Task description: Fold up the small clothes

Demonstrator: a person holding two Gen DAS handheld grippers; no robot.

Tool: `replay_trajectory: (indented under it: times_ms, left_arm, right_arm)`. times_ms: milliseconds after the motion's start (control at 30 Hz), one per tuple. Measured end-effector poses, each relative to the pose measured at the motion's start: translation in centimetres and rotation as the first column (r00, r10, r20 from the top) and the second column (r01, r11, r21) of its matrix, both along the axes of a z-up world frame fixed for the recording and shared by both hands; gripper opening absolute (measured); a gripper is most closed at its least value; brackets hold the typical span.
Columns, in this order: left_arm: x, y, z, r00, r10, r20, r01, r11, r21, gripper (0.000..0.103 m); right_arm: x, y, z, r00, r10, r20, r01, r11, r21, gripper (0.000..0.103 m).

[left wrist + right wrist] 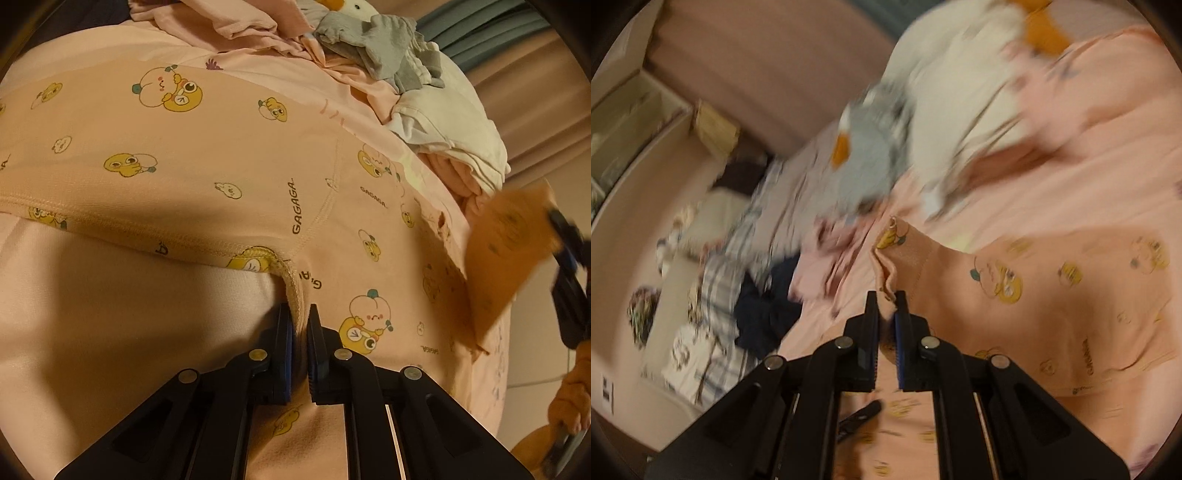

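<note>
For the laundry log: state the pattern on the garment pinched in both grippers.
Peach cotton garment: yellow cartoon ducks, "GAGAGA" lettering; clearest in left wrist view.

Both wrist views close, angled down; share peach garment (207, 155).

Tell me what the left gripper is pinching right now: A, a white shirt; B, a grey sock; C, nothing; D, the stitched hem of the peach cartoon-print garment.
D: the left gripper has its jaws closed on the stitched hem of the peach cartoon-print garment; the grey socks lie far off.
</note>
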State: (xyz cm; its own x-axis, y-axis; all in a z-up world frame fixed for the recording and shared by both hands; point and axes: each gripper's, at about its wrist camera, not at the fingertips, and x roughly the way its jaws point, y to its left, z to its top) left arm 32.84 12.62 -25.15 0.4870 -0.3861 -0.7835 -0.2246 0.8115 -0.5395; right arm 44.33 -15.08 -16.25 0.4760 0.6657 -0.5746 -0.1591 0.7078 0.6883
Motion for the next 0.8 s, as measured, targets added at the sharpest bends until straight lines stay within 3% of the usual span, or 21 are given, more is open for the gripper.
replay_trajectory:
  times_ms: [167,300,433,567,700,800]
  left_arm:
    - [0.0,-0.1,0.3,0.999,-0.03,0.011,0.029,0.999,0.031,0.01]
    - [-0.3,1.2,1.0,1.0,-0.013,0.008,0.013,1.0,0.016,0.01]
    - [-1.3,2.6,3.5,0.997,0.011,0.08,-0.02,0.992,0.121,0.011]
    - [-0.9,3.7,4.7,0.996,-0.001,0.093,-0.007,0.996,0.086,0.011]
    - [-0.7,4.4,4.7,0.997,0.02,0.074,-0.027,0.995,0.096,0.011]
    - [-0.7,5.7,3.9,0.998,0.067,0.02,-0.067,0.998,0.018,0.012]
  right_arm:
    - [0.2,8.9,-3.4,0.99,0.133,-0.043,-0.136,0.987,-0.08,0.008]
    - [0.4,11.3,-6.1,0.98,0.174,-0.099,-0.185,0.975,-0.125,0.008]
    - [0.3,12.3,-7.5,0.976,0.19,-0.109,-0.205,0.968,-0.147,0.008]
    - [0.2,13.4,-8.3,0.964,0.221,-0.147,-0.247,0.951,-0.188,0.014]
    - [0.0,11.3,-7.4,0.959,0.226,-0.171,-0.244,0.965,-0.096,0.03]
    - [-0.3,8.2,-5.0,0.978,0.176,-0.109,-0.191,0.969,-0.153,0.052]
